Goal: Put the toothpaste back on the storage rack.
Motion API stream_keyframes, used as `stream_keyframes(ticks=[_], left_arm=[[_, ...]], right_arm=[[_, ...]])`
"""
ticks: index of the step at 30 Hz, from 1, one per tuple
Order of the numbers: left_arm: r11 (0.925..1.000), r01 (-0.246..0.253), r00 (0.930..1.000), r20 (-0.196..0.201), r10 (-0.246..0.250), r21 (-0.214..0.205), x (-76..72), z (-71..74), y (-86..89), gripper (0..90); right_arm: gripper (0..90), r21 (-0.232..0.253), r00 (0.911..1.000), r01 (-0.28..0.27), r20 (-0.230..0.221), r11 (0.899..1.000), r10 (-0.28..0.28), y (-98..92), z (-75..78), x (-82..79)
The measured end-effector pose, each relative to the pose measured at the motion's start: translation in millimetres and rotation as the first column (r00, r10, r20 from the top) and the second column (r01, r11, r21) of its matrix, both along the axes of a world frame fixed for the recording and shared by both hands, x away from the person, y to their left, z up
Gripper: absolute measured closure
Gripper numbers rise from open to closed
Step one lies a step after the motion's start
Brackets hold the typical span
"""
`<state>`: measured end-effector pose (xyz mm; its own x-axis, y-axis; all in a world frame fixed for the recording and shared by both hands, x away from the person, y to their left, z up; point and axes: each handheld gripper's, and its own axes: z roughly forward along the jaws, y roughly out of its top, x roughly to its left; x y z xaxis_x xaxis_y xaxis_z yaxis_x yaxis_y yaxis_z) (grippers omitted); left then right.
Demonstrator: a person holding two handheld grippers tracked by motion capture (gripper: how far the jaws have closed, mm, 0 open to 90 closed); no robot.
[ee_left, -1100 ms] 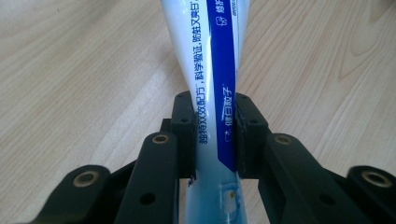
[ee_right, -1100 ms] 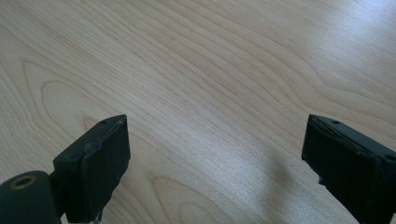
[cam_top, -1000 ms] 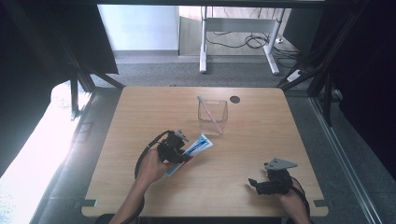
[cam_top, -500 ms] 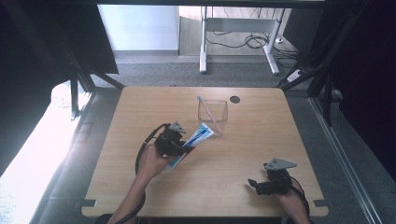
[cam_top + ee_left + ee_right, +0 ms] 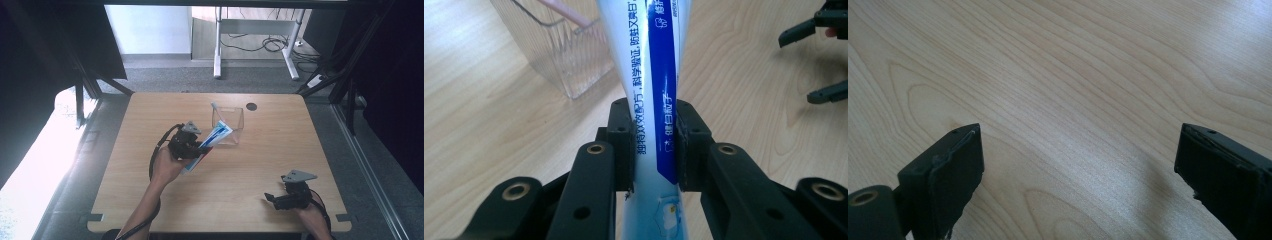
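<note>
The pale wooden table [image 5: 150, 200] lies under both claws. Just ahead of the left gripper [image 5: 653, 135] stands a clear square ribbed plastic holder [image 5: 228, 125] with a pink stick in it (possibly a toothbrush handle). The left gripper's jaws are clamped on a white and blue toothpaste tube [image 5: 655, 80], whose far end reaches the holder's rim. The right gripper [image 5: 1078, 165] sits well apart, low over bare wood, its jaws spread wide and holding nothing.
</note>
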<state>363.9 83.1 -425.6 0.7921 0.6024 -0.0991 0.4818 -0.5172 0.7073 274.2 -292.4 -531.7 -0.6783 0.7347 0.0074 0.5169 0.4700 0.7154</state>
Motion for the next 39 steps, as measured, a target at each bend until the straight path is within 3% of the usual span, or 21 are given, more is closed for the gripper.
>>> stream_keyframes(ticks=[9, 30, 39], left_arm=[[0.9999, -0.008, 0.9995, 0.029, 0.008, -0.014, 11.8, 9.5, -5.7, 73.5], [0.998, -0.038, 0.9962, 0.077, 0.041, -0.05, 41.4, 28.2, -18.0, 73.4], [0.9982, -0.042, 0.9938, 0.101, 0.046, -0.044, 53.3, 33.6, -29.2, 73.3]], right_arm=[[0.0, 0.017, 1.0, 0.002, -0.005, 1.0, -0.002, -0.6, 0.5, 0.6], [0.0, 0.015, 0.9999, 0.002, -0.013, 1.0, -0.002, -0.7, -0.3, 0.9], [0.0, 0.014, 0.9999, -0.004, -0.013, 1.0, 0.004, -0.9, -0.6, 1.0]])
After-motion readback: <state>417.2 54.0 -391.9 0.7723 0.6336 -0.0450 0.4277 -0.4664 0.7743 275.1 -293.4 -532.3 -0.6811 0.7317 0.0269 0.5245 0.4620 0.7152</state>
